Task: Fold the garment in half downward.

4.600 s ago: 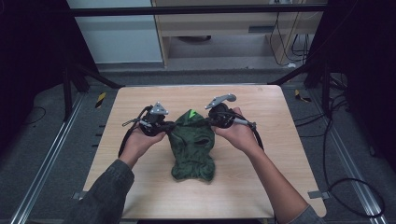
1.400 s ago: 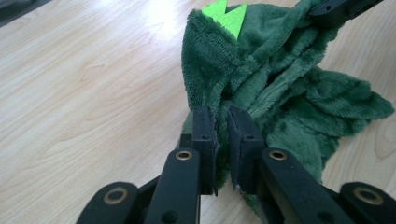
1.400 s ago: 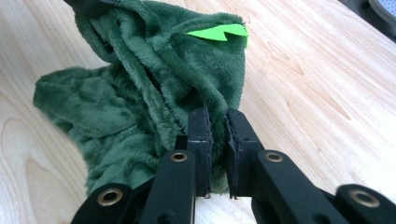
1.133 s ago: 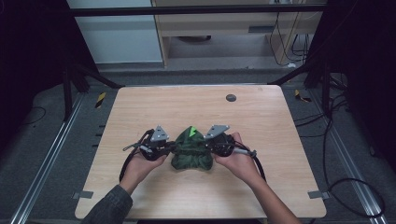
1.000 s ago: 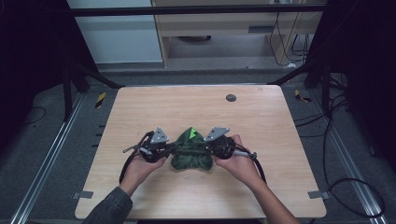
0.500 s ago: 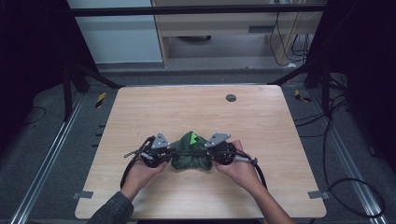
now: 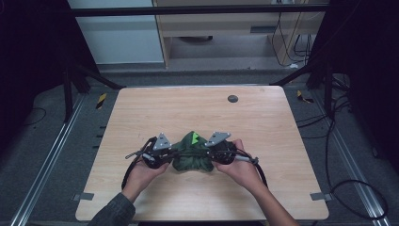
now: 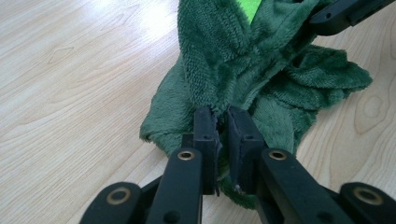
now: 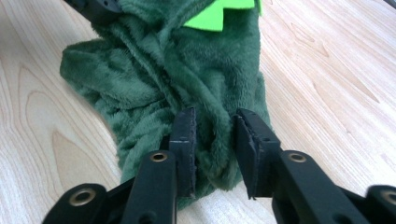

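Cloth [image 7: 192,156] lay bunched on the table's [image 7: 141,117] near half, folded smaller than seconds before, when it hung long. Left gripper [image 8: 218,133] was clamped on one edge, right gripper [image 9: 214,140] looser around a thick fold; folding looked nearly complete.

garment [image 8: 261,70]: fuzzy green fleece | table [image 7: 155,113]: smooth pale wood

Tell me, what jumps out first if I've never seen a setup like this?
A bunched dark green fleece cloth with a bright green patch lies near the front of the wooden table. A person pinches it from both sides: the left tongs clamp a fold on one side, and the right tongs straddle a thicker fold on the other.
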Demonstrator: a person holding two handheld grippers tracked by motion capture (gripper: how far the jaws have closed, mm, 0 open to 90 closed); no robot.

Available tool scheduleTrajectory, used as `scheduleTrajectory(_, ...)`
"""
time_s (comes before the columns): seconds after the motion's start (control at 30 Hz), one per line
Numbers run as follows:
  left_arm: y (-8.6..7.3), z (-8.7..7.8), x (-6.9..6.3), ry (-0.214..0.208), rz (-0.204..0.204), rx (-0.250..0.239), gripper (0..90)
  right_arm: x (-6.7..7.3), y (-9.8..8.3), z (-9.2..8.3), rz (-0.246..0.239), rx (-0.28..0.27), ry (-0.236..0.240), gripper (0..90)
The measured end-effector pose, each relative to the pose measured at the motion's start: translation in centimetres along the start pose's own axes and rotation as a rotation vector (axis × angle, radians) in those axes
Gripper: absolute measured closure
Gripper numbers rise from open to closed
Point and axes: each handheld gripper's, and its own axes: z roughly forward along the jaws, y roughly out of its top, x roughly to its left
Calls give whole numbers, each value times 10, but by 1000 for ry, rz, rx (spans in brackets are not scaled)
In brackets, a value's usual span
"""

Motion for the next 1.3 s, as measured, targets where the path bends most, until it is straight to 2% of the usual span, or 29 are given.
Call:
scheduleTrajectory(0.2,-2,-1,-1,-3,1,-1,834,0,6,0,-5,6,-1,651)
scheduleTrajectory(0.27,-3,-1,-1,-3,3,-3,832,1,6,-1,-8,4,2,677)
scheduleTrajectory(0.3,-4,-2,-2,0,3,-4,829,2,5,-2,-16,4,5,732)
scheduleTrajectory(0.53,-12,-2,-7,4,21,-3,826,10,-4,-5,-26,4,19,796)
scheduleTrajectory(1.0,-30,0,-17,24,0,-27,779,23,-26,-6,-8,3,21,742)
scheduleTrajectory(1.3,-37,-3,-22,60,-16,-59,757,28,-32,-11,-13,-5,19,700)
